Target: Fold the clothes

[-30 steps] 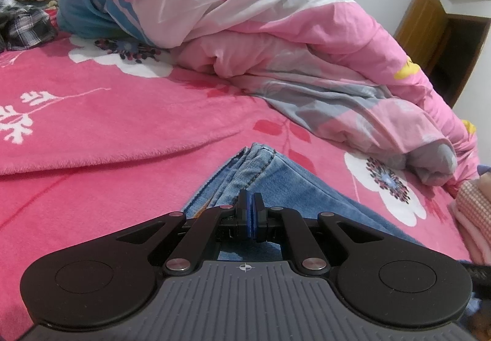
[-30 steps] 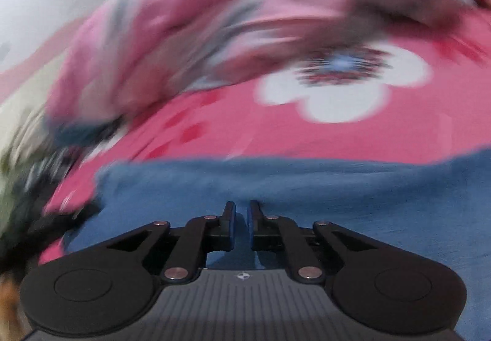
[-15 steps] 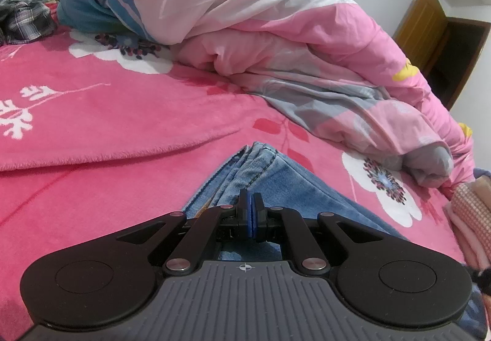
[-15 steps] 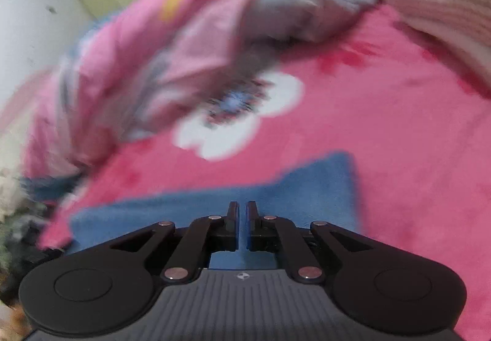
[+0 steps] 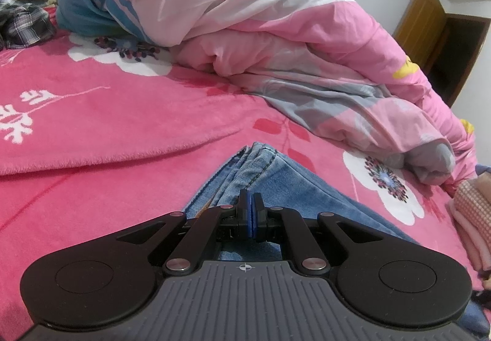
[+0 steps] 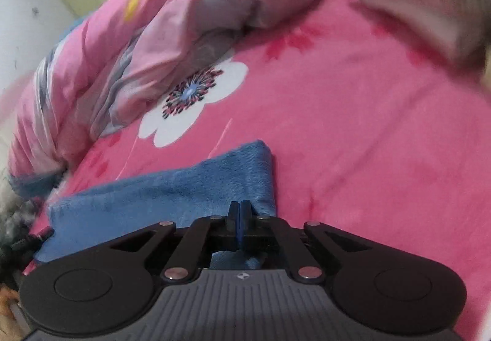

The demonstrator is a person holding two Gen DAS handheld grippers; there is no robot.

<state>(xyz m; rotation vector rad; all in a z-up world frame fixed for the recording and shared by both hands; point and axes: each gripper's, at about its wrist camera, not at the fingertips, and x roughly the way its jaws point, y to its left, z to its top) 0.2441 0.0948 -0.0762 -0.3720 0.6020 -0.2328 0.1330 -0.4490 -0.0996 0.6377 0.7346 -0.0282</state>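
The jeans (image 5: 270, 175) lie on the pink floral blanket (image 5: 92, 114), just in front of the heaped duvet (image 5: 276, 43), already doubled into a narrow band; further folds look left to do. The left tool (image 5: 251, 212) is pinched shut over stitched, faded denim. The right tool (image 6: 241, 215) is closed at the band's soft, blurred blue corner; whether either actually grips cloth I cannot tell.

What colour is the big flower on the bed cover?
White, with a dark speckled middle, on the pink bed cover; the flower shows best from the right wrist.
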